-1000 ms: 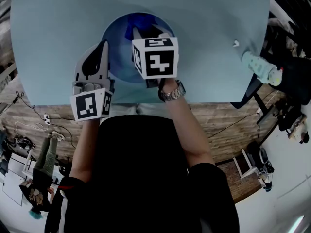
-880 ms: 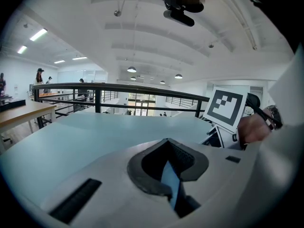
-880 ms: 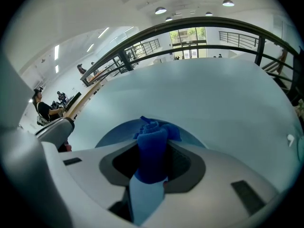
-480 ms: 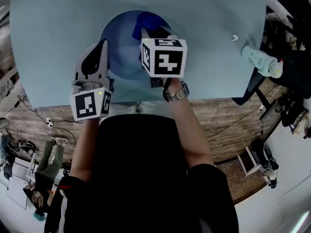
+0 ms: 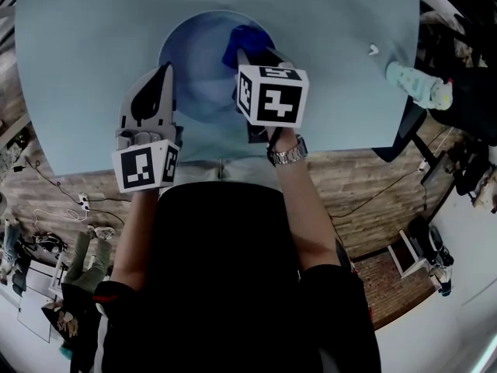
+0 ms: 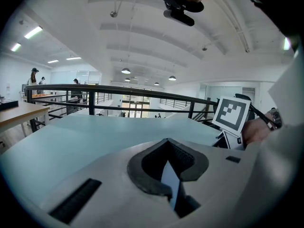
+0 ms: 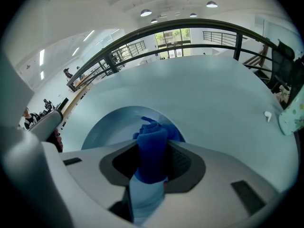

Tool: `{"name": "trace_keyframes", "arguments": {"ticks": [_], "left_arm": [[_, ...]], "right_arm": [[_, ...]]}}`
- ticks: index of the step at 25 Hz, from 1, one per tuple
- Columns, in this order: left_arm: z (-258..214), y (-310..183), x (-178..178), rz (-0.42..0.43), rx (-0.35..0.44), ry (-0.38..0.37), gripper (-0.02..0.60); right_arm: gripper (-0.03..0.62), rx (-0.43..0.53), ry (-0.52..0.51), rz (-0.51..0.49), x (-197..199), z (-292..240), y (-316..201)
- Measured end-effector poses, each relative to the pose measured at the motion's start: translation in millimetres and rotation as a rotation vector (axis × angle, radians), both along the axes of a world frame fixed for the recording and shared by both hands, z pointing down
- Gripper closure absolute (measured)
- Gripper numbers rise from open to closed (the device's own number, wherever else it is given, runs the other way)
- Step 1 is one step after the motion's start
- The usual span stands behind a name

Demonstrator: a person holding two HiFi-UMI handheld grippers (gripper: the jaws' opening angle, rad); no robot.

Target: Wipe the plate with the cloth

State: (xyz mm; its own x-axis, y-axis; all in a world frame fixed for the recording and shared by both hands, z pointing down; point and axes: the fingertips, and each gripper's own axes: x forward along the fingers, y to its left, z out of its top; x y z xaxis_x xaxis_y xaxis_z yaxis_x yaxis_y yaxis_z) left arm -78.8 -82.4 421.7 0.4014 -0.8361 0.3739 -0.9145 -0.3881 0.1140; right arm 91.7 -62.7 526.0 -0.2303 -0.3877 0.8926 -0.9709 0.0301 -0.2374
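Note:
A round blue plate (image 5: 198, 61) lies on the pale table (image 5: 78, 53) near its front edge. My right gripper (image 5: 247, 57) is shut on a bunched dark-blue cloth (image 5: 245, 39) and holds it down on the plate's far right part. In the right gripper view the cloth (image 7: 152, 146) stands between the jaws of the right gripper (image 7: 153, 156), with the plate (image 7: 111, 125) just beyond. My left gripper (image 5: 161, 80) sits at the plate's left rim. In the left gripper view the left gripper (image 6: 168, 177) is closed on a thin pale sliver, which looks like the rim.
A pale green spotted object (image 5: 418, 84) lies at the table's right edge, and a small white bit (image 5: 373, 50) sits near it. The table's front edge runs just below both grippers, against the person's body. A black railing (image 7: 190, 30) rings the far side.
My right gripper has carried the cloth from the plate's middle toward its far right rim. The left gripper has stayed at the left rim.

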Motion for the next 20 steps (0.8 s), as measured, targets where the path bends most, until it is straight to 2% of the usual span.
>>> {"name": "trace_keyframes", "arguments": {"ticks": [10, 20], "left_arm": [[-3, 8, -4, 0.026, 0.014, -0.004, 0.58], [-11, 20, -10, 0.037, 0.031, 0.002, 0.58]], "right_arm": [[0.474, -0.006, 0.028, 0.039, 12, 0, 26], [0.474, -0.024, 0.033, 0.048, 6, -2, 58]]}}
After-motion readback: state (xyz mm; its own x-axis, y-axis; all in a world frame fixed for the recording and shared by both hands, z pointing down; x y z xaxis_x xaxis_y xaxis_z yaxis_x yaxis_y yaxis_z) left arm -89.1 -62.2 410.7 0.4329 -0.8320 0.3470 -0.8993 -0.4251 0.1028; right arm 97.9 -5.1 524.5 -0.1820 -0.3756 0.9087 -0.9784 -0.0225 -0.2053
